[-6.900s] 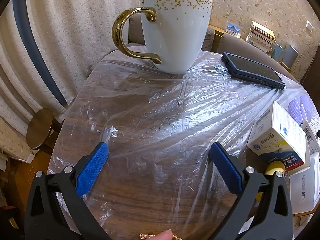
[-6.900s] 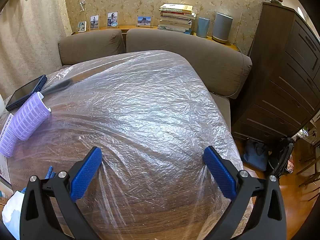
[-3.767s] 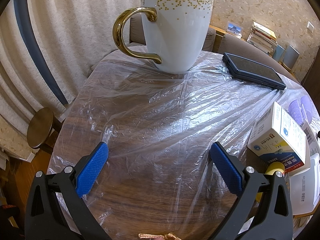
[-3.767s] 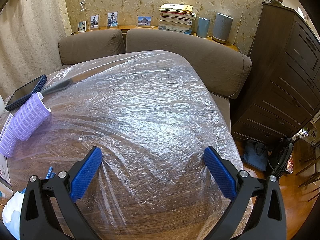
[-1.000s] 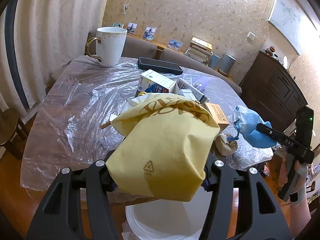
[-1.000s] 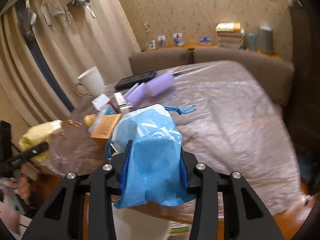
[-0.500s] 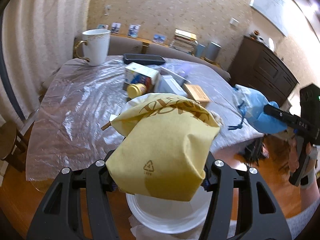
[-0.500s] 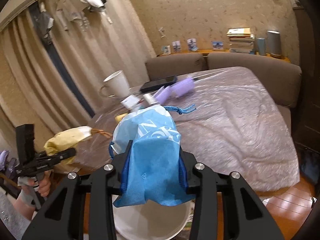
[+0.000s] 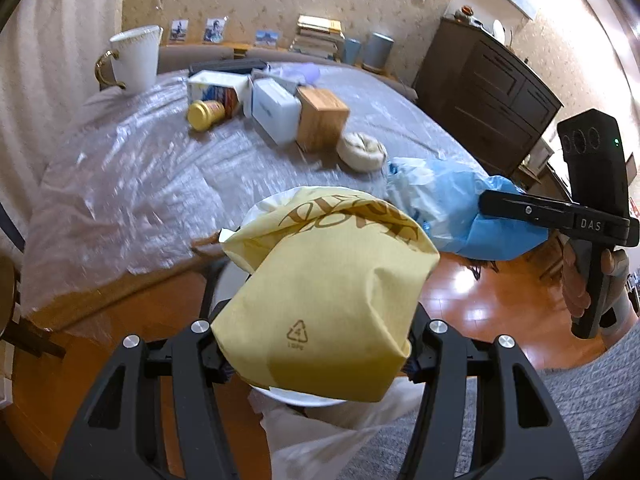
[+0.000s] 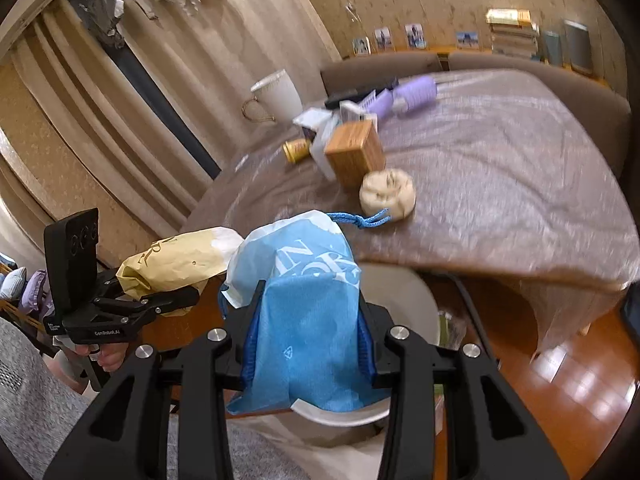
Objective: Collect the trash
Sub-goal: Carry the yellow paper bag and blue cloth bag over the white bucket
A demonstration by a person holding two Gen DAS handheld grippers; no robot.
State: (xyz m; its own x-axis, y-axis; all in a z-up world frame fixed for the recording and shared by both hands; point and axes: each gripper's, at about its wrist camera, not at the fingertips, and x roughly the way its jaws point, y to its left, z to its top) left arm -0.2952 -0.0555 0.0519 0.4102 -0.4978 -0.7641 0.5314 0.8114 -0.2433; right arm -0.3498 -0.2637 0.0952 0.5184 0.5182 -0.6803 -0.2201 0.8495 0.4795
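Left gripper clenched on yellow bag; right gripper clenched on blue bag. White bin directly under both, contents hidden by the bags. Only right wrist view shows purple rollers; only left shows dark dresser.
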